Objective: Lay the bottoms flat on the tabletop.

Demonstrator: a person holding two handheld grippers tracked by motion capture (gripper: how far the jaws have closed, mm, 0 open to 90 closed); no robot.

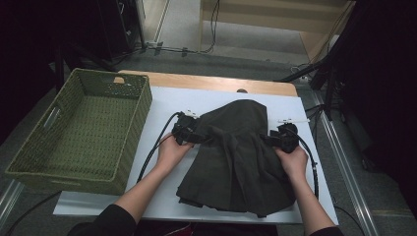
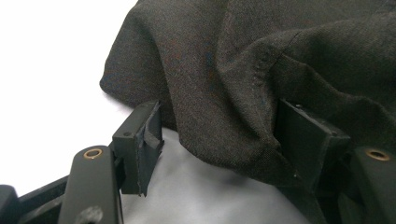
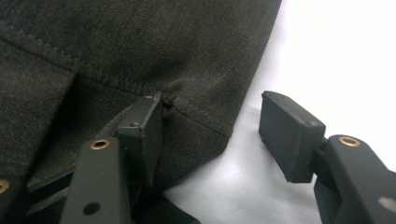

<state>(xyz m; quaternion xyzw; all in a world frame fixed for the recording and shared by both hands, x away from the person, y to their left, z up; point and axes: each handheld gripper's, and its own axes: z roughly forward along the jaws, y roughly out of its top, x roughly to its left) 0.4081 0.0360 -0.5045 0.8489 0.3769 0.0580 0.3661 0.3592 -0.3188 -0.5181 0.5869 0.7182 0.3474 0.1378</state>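
- From the high view we see a dark garment (image 1: 238, 157) spread over the white table top (image 1: 162, 103) in the centre of the frame, wider toward the bottom edge and narrowing toward the top.
- We hold the left gripper (image 1: 189, 132) at the garment's left edge, left of centre in that view, and the right gripper (image 1: 280, 138) at its right edge, right of centre; a hand is behind each one.
- The high view alone takes in the green woven basket (image 1: 133, 128) at the left of the frame, just beside the white sheet, and the wooden table edge (image 1: 221, 81) above it.
- In the left gripper view we get what the high view cannot show: the left gripper (image 2: 219, 144) stands released, jaws wide apart, with a fold of the garment (image 2: 243, 70) hanging between them and white surface at the left.
- In the right gripper view the right gripper (image 3: 210, 135) is likewise spread wide; the stitched hem of the garment (image 3: 116, 51) reaches into the gap and lies against the jaw at the left of the frame, while the other jaw stands clear over the white surface.
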